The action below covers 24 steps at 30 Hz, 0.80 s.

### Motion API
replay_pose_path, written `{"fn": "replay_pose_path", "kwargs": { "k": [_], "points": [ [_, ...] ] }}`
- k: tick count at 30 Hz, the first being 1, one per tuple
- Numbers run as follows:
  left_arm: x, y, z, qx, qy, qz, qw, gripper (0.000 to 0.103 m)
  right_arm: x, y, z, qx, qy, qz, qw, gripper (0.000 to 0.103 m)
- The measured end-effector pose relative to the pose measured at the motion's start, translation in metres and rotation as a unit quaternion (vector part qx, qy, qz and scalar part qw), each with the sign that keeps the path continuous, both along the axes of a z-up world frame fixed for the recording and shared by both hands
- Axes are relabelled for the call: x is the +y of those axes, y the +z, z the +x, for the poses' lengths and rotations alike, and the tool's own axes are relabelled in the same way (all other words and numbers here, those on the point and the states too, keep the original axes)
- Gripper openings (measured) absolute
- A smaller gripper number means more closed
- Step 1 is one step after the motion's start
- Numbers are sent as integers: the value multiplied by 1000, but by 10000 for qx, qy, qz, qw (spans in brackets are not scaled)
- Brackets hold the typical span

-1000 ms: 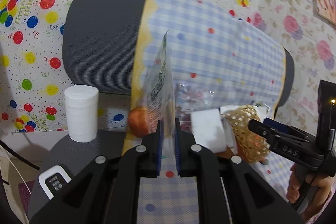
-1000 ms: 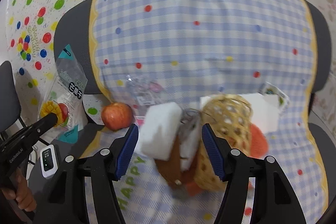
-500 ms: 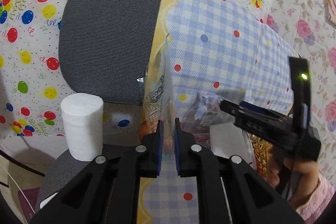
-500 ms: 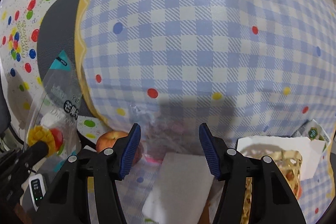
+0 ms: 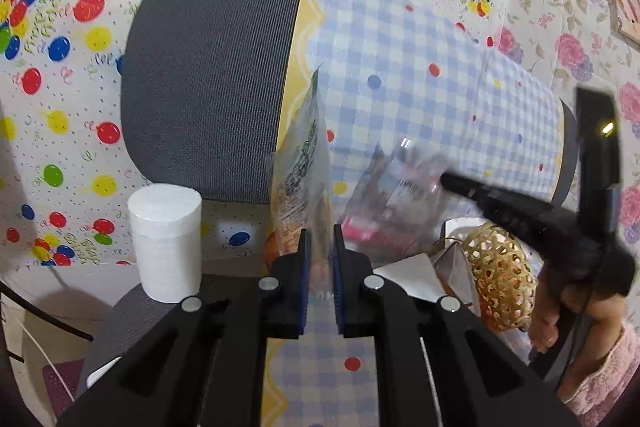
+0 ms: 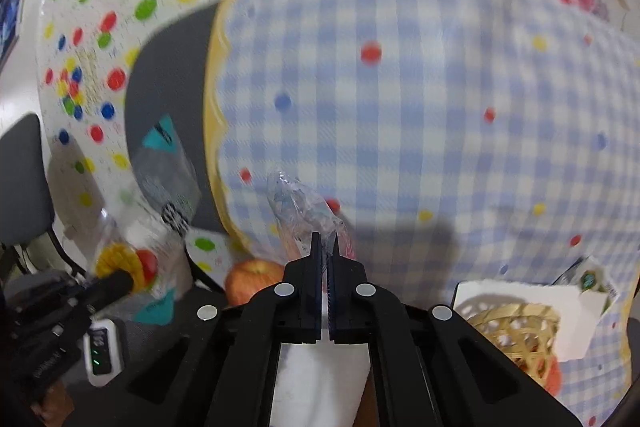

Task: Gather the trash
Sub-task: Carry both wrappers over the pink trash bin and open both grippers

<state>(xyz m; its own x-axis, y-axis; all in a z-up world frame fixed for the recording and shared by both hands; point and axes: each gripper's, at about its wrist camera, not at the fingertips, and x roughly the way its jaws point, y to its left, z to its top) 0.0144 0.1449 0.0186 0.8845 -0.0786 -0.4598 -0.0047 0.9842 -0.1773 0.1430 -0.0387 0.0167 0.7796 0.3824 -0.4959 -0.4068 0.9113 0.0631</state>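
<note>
Crumpled clear wrapper sits pinched at its lower end in my right gripper, whose jaws have just been closing and now meet on the film; it hangs in front of the checked cloth draped over the chair, above the apple. My left gripper is clamped on a printed snack bag, held upright beside the chair's grey backrest. I judge the thin bite on the wrapper the main risk: slick film could slide out if I swing fast and fall among the white foam block and wicker basket near the seat's front edge. The two grippers are near each other, so the loose plastic could snag or knock the paper roll off the seat's left edge
</note>
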Motion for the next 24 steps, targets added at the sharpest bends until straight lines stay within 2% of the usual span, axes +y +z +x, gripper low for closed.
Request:
{"fn": "replay_pose_path", "kwargs": {
  "k": [4,7,12,16,24],
  "points": [
    [-8,20,-20,-244,-11,107,9996,8,-12,33,-24,-386,-16,164,9991,2],
    [-19,31,-33,-373,-114,128,9992,8,-26,50,-51,-506,-81,190,9985,3],
    [-50,35,-56,-482,-512,255,9972,8,-43,53,-87,-577,-275,69,9979,3],
    [-79,31,-71,-476,-904,295,9943,8,-74,49,-128,-516,-562,-13,9971,3],
    [-139,23,-103,-420,-1872,86,9814,8,-139,43,-203,-485,-1344,-63,9897,3]
  ]
}}
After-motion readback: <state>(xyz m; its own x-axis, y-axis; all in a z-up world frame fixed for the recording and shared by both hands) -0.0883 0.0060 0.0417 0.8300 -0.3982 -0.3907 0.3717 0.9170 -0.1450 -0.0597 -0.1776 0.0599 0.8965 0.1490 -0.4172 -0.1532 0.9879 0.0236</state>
